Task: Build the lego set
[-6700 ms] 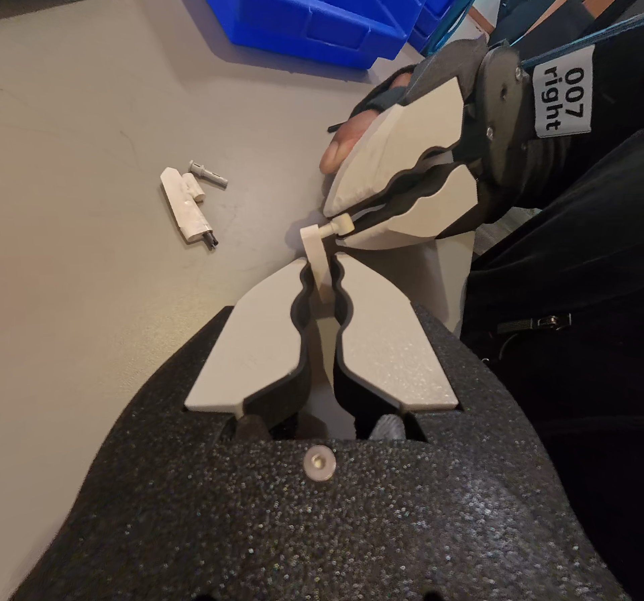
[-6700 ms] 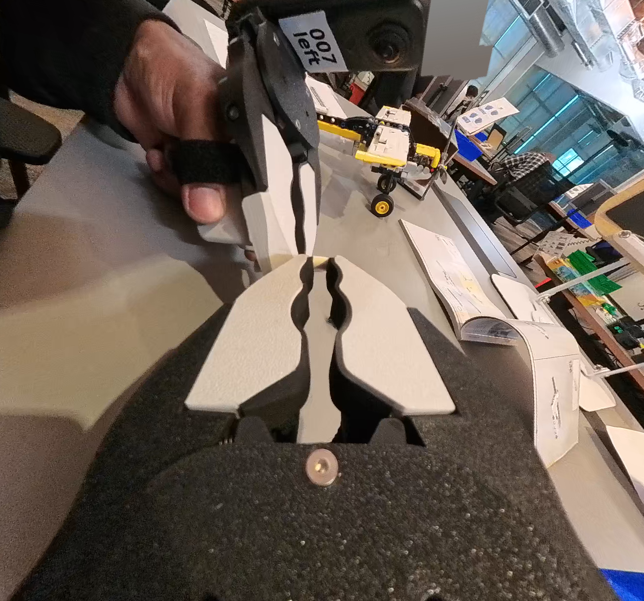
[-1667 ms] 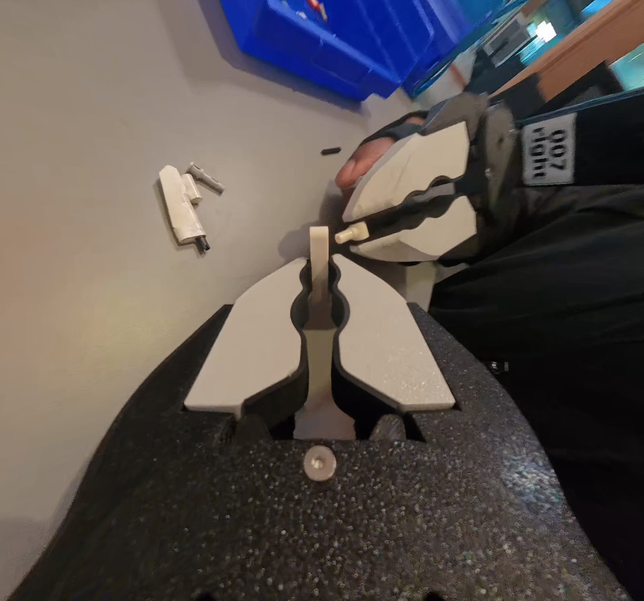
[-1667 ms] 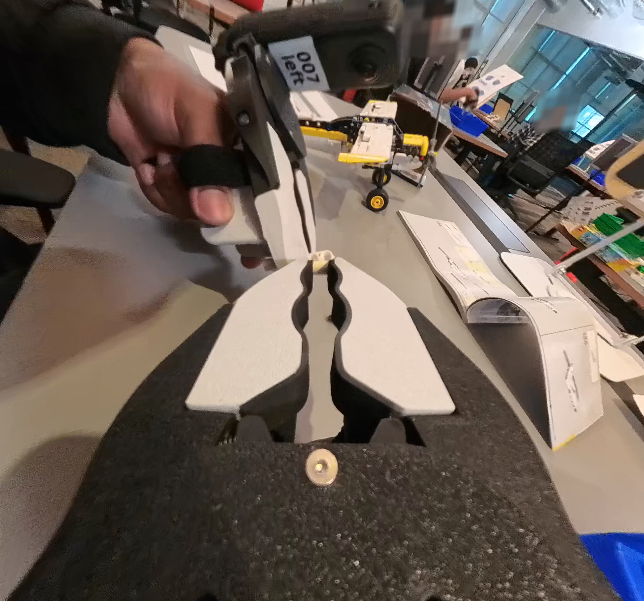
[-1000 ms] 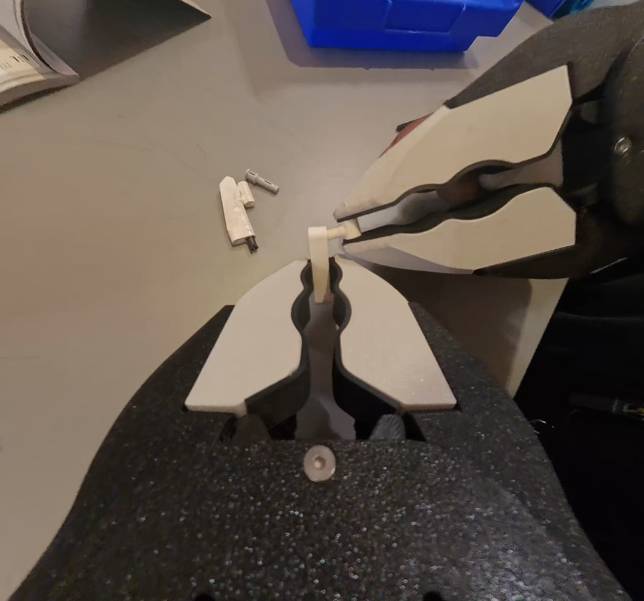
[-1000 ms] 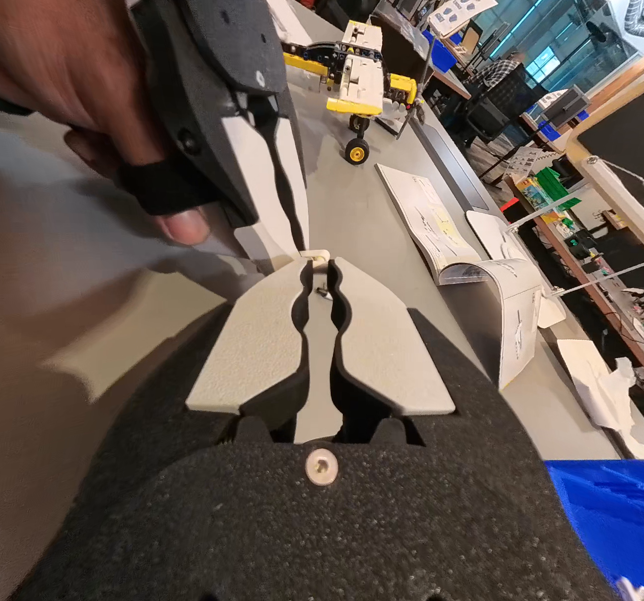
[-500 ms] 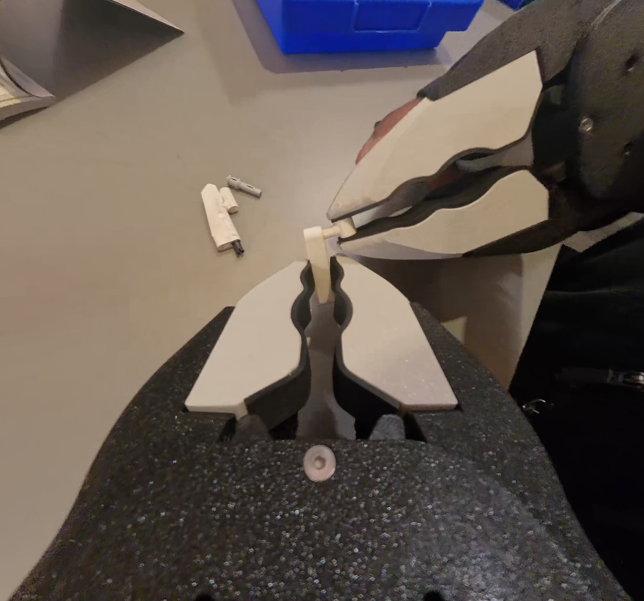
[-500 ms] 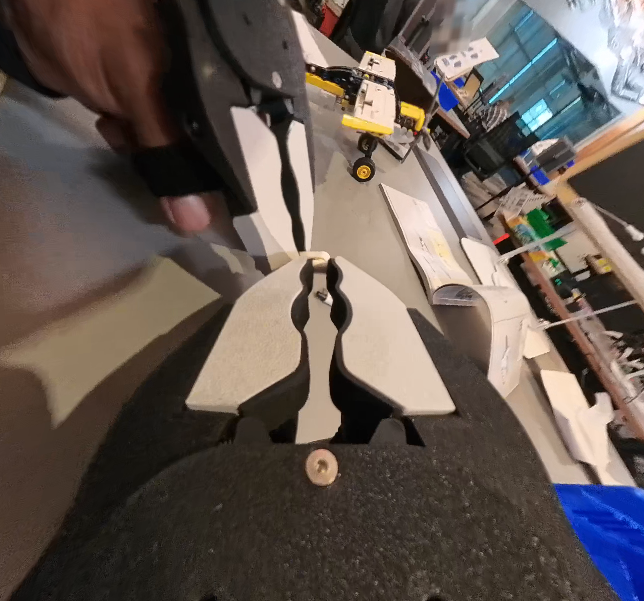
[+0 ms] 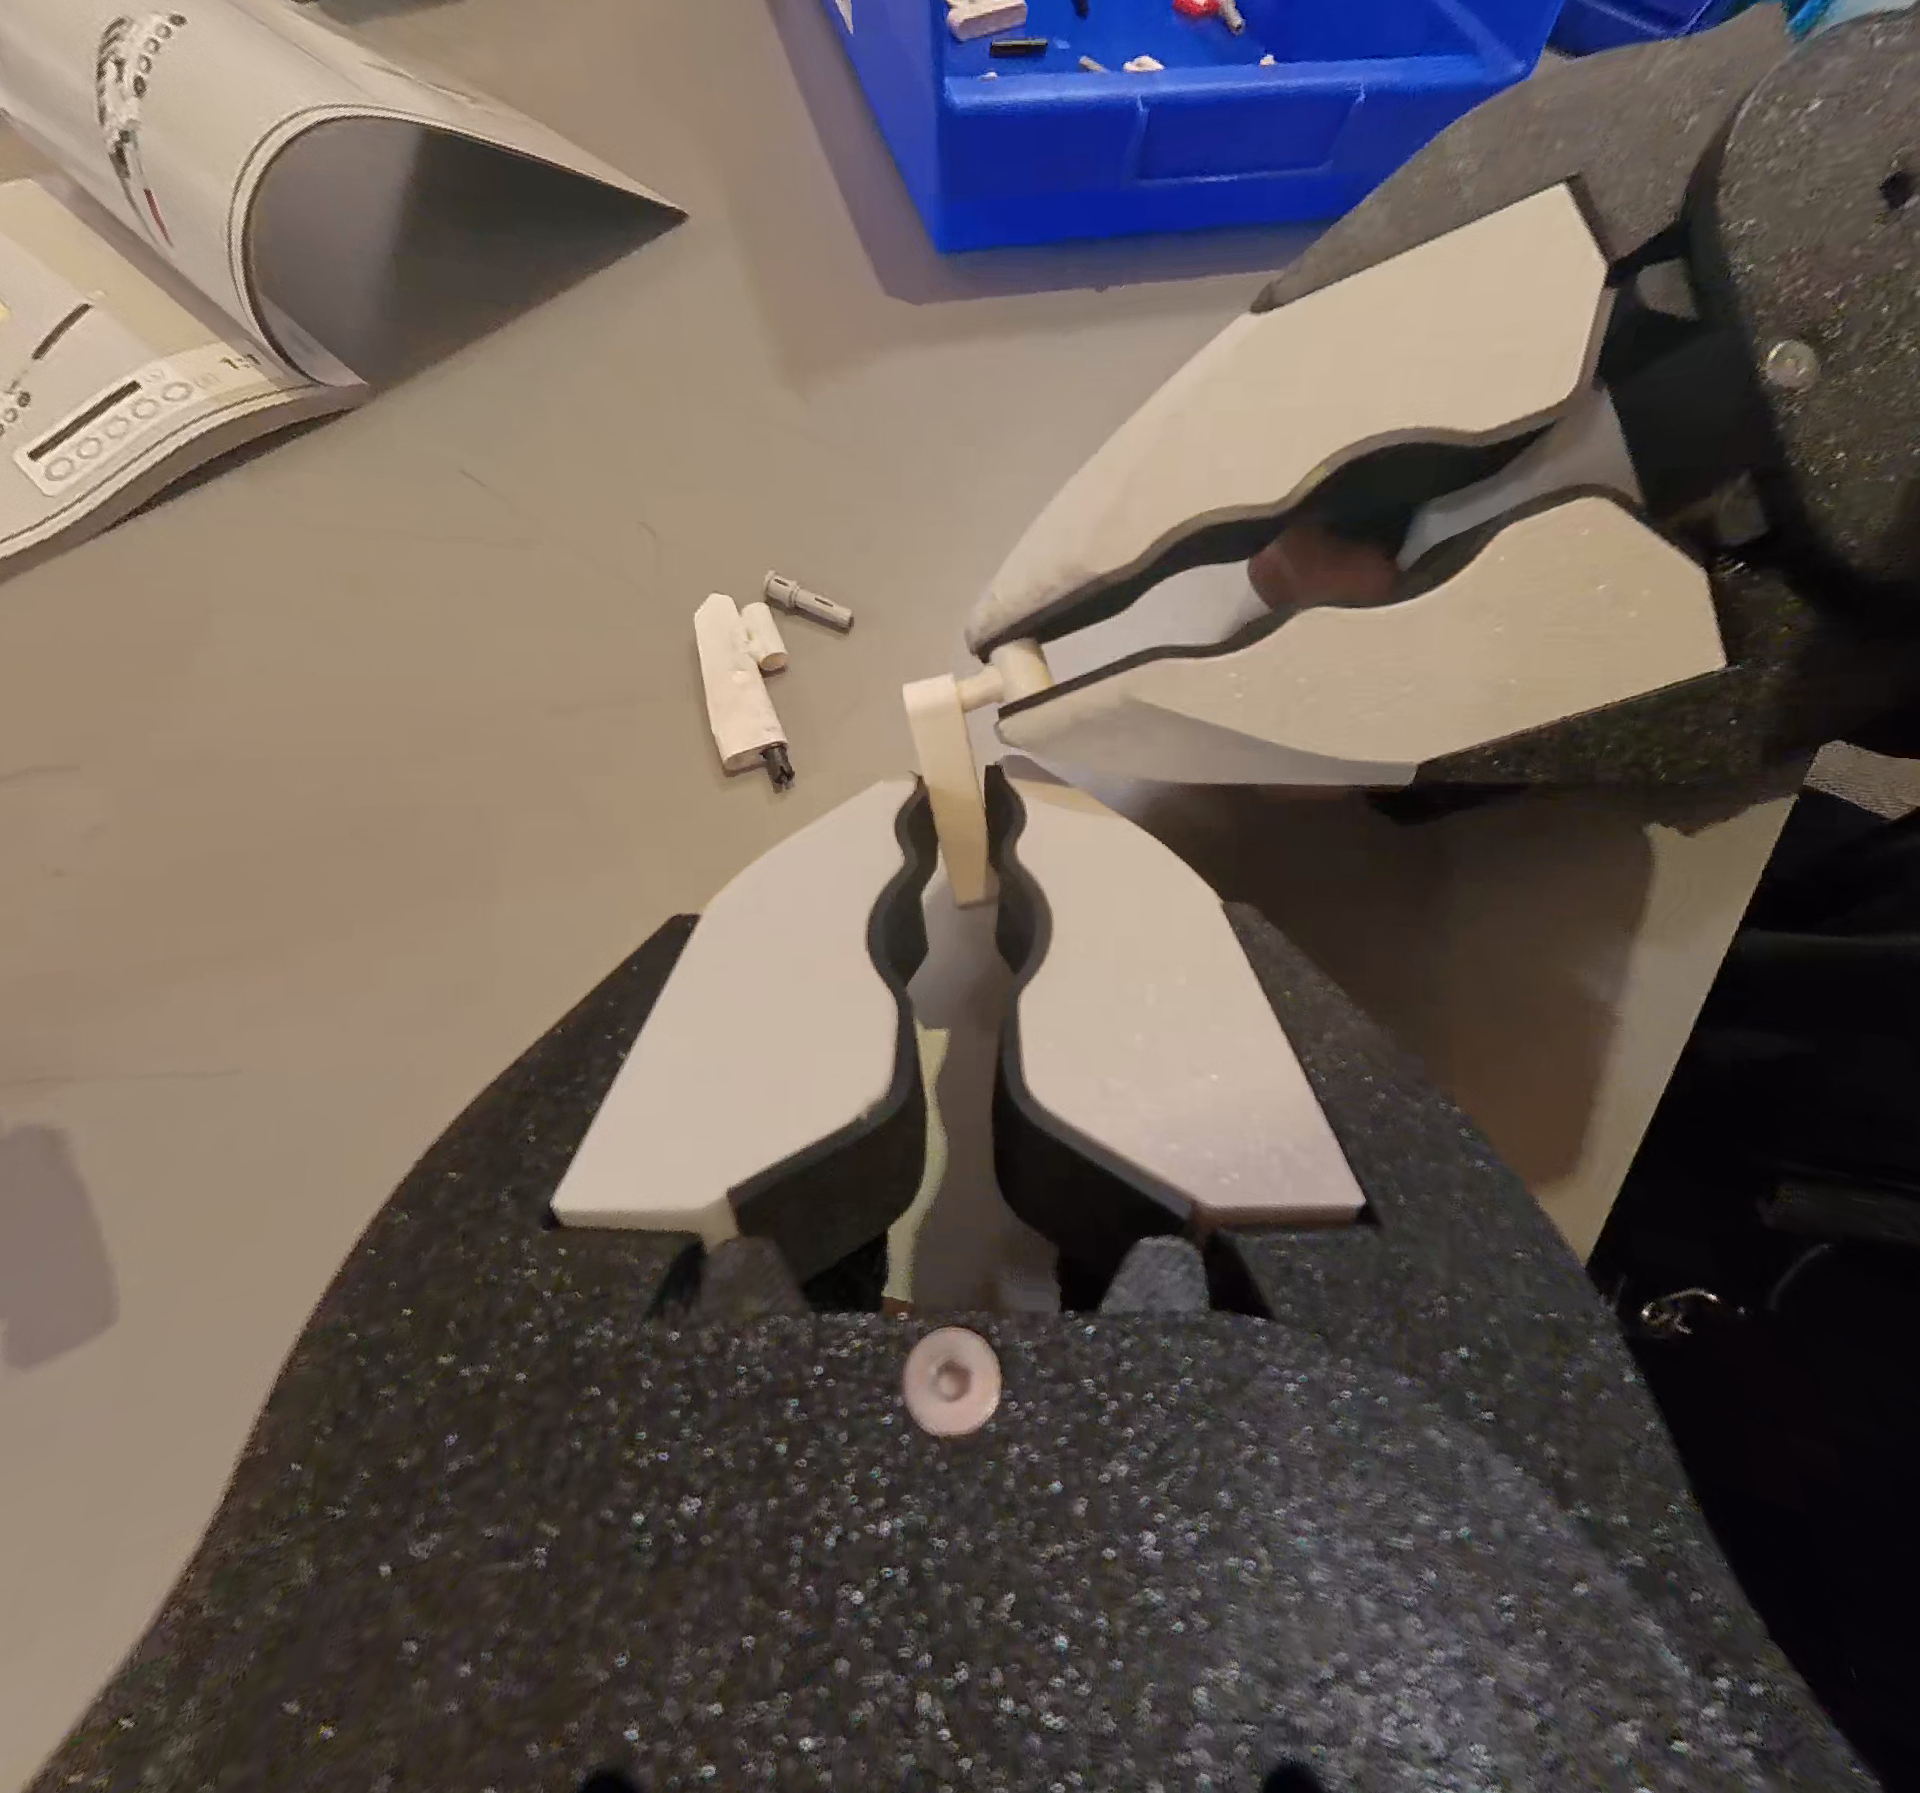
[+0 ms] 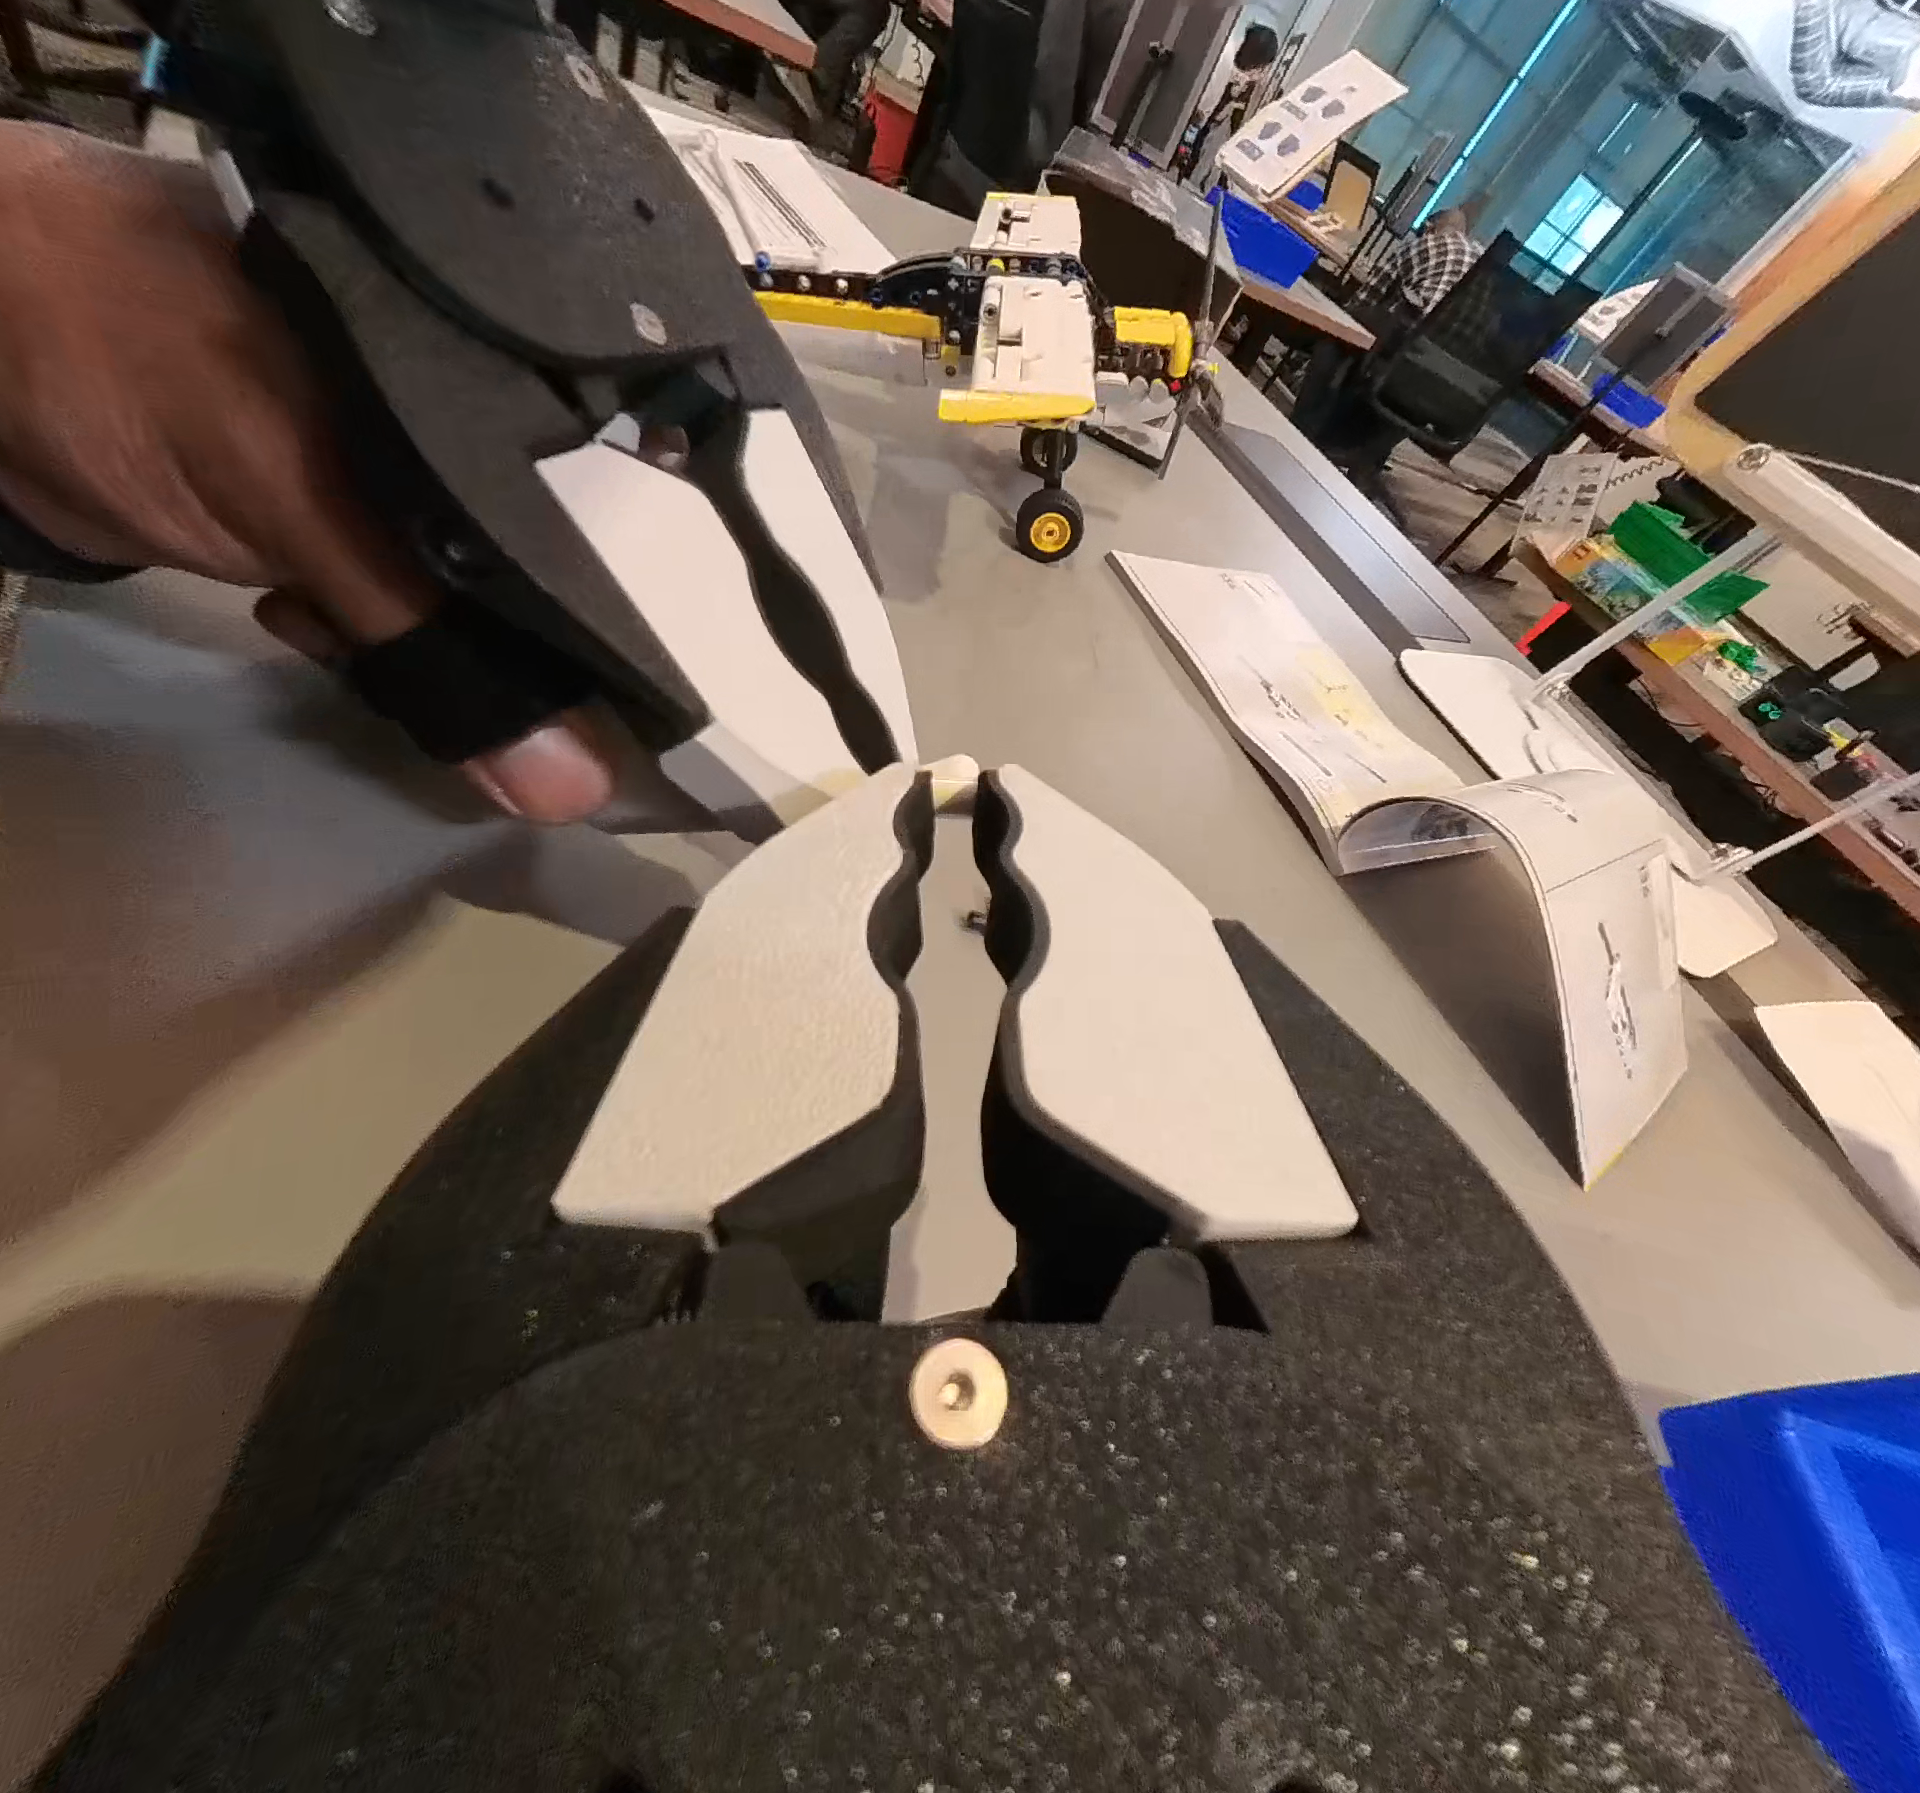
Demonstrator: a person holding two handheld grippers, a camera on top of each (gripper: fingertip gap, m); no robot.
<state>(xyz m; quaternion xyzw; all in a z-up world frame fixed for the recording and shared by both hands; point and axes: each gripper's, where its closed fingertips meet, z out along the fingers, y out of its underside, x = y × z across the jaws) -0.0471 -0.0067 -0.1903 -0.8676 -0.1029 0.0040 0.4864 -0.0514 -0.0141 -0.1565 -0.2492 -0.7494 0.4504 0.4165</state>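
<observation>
Above the grey table [image 9: 312, 808] | left gripper [image 9: 961, 793] clamps cream flat beam [image 9: 951, 787] | right gripper [image 9: 995, 673] pinches its cream side pin [image 9: 1013, 678]

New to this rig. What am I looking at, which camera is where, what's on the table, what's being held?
No robot arm here: a person holds a two-finger tool in each hand, and each tool carries a camera that looks forward along its fingers.

In the left wrist view, the left tool pinches a flat cream plastic beam. The right tool comes in from the right and grips a cream pin that meets the beam's top end.

On the grey table: small loose parts, an open instruction booklet and a blue bin of pieces.

The right wrist view looks the other way and shows a yellow and white model plane.
</observation>
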